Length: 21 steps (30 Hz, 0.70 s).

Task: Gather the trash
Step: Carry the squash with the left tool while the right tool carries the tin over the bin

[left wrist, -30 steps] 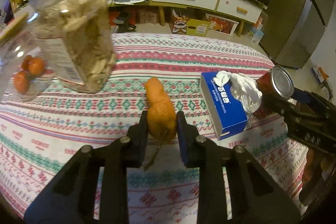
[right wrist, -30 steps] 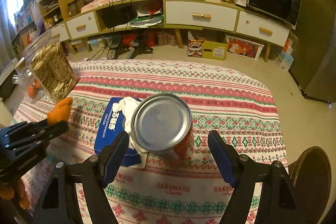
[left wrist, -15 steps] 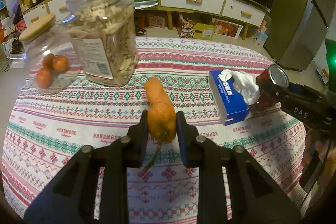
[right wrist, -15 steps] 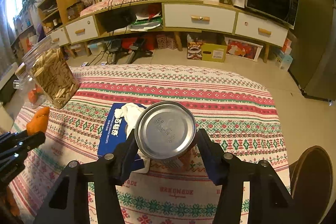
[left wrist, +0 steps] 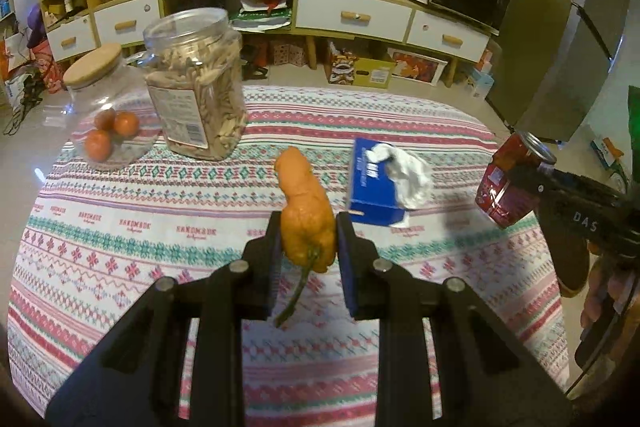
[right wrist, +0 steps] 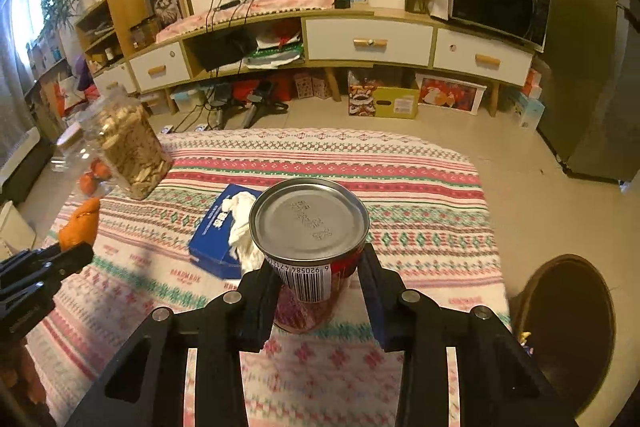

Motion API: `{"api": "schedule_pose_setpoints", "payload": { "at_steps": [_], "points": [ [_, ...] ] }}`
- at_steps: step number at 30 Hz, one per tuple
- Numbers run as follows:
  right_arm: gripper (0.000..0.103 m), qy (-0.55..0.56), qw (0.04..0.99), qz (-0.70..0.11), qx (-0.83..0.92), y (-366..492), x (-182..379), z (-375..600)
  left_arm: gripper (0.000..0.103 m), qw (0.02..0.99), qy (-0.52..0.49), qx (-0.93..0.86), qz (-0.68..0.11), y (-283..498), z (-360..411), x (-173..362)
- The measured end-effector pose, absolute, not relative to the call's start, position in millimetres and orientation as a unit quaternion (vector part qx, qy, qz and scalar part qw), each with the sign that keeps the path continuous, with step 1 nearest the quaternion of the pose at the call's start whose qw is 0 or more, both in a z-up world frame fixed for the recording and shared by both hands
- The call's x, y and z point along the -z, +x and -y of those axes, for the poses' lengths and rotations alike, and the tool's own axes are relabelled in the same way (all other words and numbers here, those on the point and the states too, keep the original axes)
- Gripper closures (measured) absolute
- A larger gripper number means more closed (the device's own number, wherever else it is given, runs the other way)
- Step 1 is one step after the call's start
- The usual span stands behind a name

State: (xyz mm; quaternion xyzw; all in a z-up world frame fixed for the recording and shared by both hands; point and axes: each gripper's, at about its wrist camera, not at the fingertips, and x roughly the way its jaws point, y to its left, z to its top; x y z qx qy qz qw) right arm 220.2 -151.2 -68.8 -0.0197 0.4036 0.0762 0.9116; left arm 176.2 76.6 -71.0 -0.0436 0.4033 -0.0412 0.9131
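A living room with a long low sideboard (right wrist: 360, 43) of white drawers along the far wall, a dark microwave (right wrist: 500, 3) on its right end, and a bench (left wrist: 120, 219) in front draped in a striped, patterned cloth.

The left gripper (left wrist: 307, 239) is closed on an orange pepper (left wrist: 306, 211), its two pads pressing the fruit's wide lower part; the green stem hangs down between the fingers and the narrow tip points away from the camera. The pepper is held above the cloth, though how far off it cannot be judged. From the right wrist view only the pepper's tip shows above the black fingers at the left edge.

The right gripper (right wrist: 320, 283) is clamped on a red can (right wrist: 310, 239), tilted so its silver end faces the camera; a barcode label shows, but the rest of the print is hidden by the fingers. In the left wrist view the can sits at the far right, partly covered by the gripper body.

On the cloth lies a blue tissue box (left wrist: 372, 179) with a white tissue (left wrist: 404, 173) bulging out. Farther left stand a clear jar of pale strips (left wrist: 196, 87) and, beside it, a rounder glass jar with a wooden lid (left wrist: 104, 107) holding small orange fruits. A dark round bin (right wrist: 568, 327) sits by the bench's right edge, its contents too dim to read.
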Motion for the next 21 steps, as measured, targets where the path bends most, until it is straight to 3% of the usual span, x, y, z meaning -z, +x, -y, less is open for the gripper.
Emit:
{"api": "schedule_pose_setpoints", "payload": {
  "at_steps": [21],
  "points": [
    [0.065, 0.046, 0.912, -0.406, -0.011, 130, 29, 261, 0.076, 0.915, -0.009, 0.120, -0.385, 126, 16, 52]
  ]
}}
